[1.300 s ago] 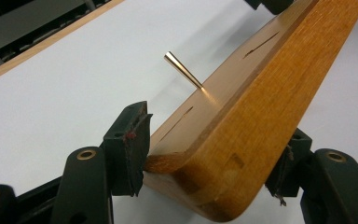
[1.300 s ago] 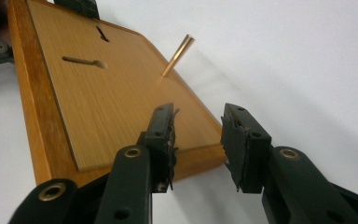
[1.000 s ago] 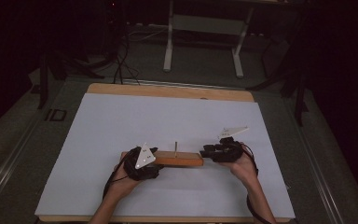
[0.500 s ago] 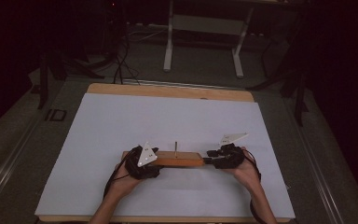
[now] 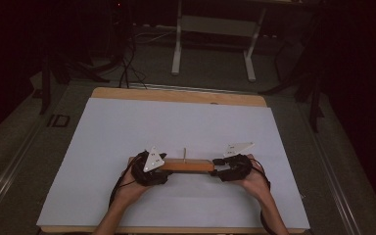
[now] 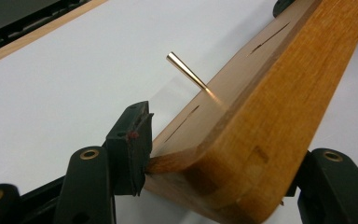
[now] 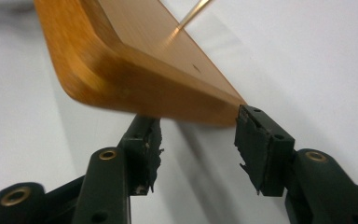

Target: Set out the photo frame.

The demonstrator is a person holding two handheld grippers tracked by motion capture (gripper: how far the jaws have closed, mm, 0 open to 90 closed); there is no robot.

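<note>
I have the wooden block (image 5: 186, 165) lying lengthwise across the near middle of the white table sheet (image 5: 127, 127), with a thin brass pin (image 5: 184, 153) standing up from its top face, and my two claws sit at its two ends. The left gripper (image 5: 157, 172) has the block's left end between its jaws: in the left gripper view the near pad (image 6: 131, 149) lies against one long side of the wood (image 6: 261, 116) and the far jaw sits at the other side, so I read that claw as clamped on the block at a middling spread. The right gripper (image 5: 218, 167) is at the block's right end, but in the right gripper view the rounded end of the block (image 7: 135, 60) sits just beyond the fingertips (image 7: 261, 144), one pad below it and the other off its corner with a gap showing — those jaws are wide and hold nothing. Compared with a second ago, the right jaws have just been opening, and the right hand (image 5: 254, 178) has eased slightly outward and down along the sheet; the block, the pin and the left hand (image 5: 129, 188) lie as they did. The only holder here is the block itself — the brass pin sticks out of its top beside narrow slots.
</note>
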